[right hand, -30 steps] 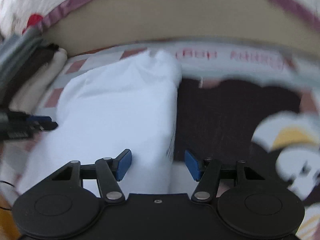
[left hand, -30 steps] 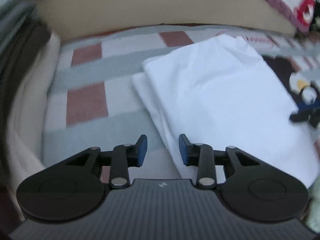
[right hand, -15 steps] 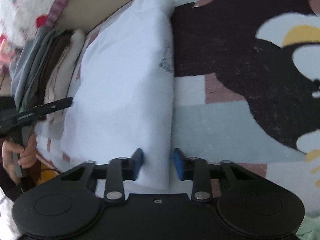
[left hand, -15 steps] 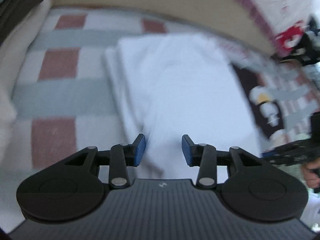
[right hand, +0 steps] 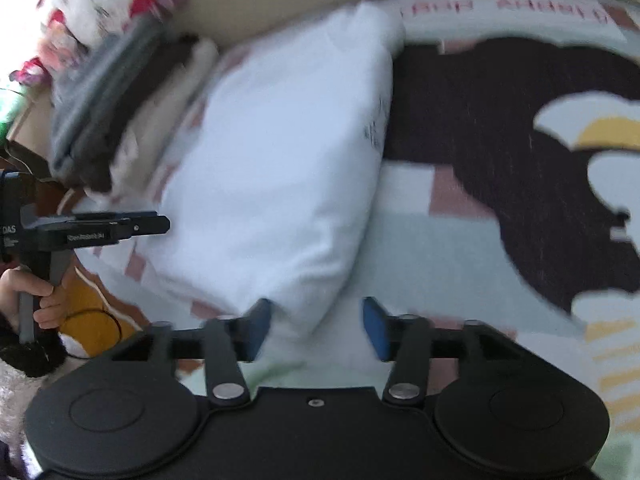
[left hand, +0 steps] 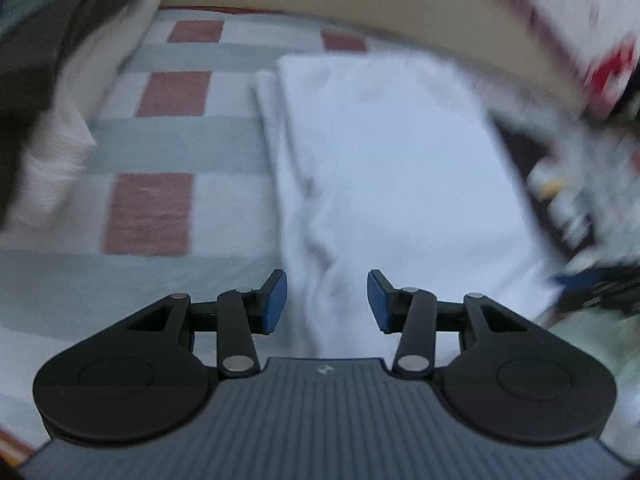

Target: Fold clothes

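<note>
The left gripper [left hand: 327, 298] stands partly open with the near edge of the white shirt [left hand: 392, 168] between its pads but not pinched, its jaws having just been opening. The right gripper [right hand: 316, 328] is likewise wide after just opening, the shirt's near corner at its 12 o'clock unpressed. The shirt lies as a neat folded rectangle on the checked blanket [left hand: 168, 148], so its fold looks finished, and moving it to the folded stack [right hand: 120, 112] at 10 o'clock probably remains.

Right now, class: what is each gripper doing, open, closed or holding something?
Left gripper: open, jaws just widened, over the white garment, not gripping.
Right gripper: open, just reopened, garment corner between the pads, not pinched.
</note>
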Available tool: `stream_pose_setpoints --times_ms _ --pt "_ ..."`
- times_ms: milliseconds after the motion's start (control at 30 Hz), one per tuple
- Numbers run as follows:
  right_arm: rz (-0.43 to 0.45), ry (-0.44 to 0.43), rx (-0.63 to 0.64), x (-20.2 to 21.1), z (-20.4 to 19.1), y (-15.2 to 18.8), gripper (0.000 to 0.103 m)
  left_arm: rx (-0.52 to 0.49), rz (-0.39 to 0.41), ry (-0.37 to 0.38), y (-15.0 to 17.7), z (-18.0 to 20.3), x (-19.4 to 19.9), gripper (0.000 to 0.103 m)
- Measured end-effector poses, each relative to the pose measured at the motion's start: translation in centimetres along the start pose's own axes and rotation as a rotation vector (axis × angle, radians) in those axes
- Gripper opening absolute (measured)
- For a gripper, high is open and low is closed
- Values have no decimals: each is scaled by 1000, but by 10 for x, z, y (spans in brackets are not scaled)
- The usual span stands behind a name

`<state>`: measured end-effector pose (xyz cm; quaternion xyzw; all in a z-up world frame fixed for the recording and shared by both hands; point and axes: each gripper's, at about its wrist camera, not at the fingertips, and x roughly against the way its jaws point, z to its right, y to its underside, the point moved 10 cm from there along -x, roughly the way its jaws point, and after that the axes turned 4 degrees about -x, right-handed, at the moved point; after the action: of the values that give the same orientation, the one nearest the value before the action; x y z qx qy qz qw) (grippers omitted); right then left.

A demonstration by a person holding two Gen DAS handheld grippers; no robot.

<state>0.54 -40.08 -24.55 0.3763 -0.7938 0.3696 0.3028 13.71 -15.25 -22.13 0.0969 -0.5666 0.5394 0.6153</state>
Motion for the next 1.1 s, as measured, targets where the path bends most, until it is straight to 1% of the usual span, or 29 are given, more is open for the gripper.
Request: stream_pose_setpoints --times_ms 67,133,167,267,300,333,367,433,467,500,533,600,633,667,700,733,767,800,833,867,933,967,1033,1100 --pt "43 -52 -68 -4 4 -13 59 46 20 31 -5 -8 -1 46" --pt "88 -91 -102 -8 9 -25 59 56 33 31 -8 -15 -4 51" --pt "112 -108 -115 -11 11 -31 59 66 33 37 -9 -18 -7 51" --pt "180 -103 -147 -12 22 -46 59 119 12 73 -10 -28 -22 51" --pt "201 -103 -163 -12 25 -51 60 136 6 86 -11 -32 -27 51" --pt "222 -103 -179 -12 29 -55 65 153 -1 98 -11 -35 -32 52" --pt "233 -96 -194 -14 35 -60 66 175 4 116 -13 -38 -37 53" --pt "250 -72 -214 -18 47 -69 67 222 40 163 -18 -41 -43 54" --pt "268 -78 -225 -19 48 -72 67 229 50 180 -21 -41 -45 54" --pt "281 -107 -229 -19 46 -74 66 232 61 193 -23 -41 -47 55" --pt "280 -134 -230 -23 41 -75 66 238 71 210 -25 -40 -49 57" --pt "256 -109 -198 -34 37 -76 66 256 84 257 -29 -37 -55 59" --pt "243 -90 -180 -39 36 -76 67 266 88 281 -29 -35 -58 59" --pt "250 -90 -160 -42 34 -77 67 278 93 287 -30 -34 -60 56" --pt "254 -99 -152 -44 33 -79 67 294 93 271 -31 -34 -61 35" --pt "251 -119 -148 -47 30 -81 67 304 92 252 -31 -33 -62 25" --pt "247 -143 -145 -50 27 -85 67 286 101 227 -32 -29 -59 23" --pt "251 -160 -116 -50 20 -88 61 229 126 196 -35 -21 -52 22" --pt "260 -175 -77 -50 11 -91 46 156 149 165 -37 -11 -46 21" --pt "281 -178 -11 -45 0 -93 38 95 170 148 -40 -2 -41 21" --pt "321 -168 115 -30 -20 -93 35 29 196 152 -43 12 -35 21" --pt "336 -154 165 -23 -28 -93 34 31 190 160 -44 15 -37 21" --pt "355 -92 209 -14 -36 -92 34 41 166 154 -41 14 -43 21" --pt "345 -34 211 -15 -31 -91 34 21 141 111 -38 11 -50 23"
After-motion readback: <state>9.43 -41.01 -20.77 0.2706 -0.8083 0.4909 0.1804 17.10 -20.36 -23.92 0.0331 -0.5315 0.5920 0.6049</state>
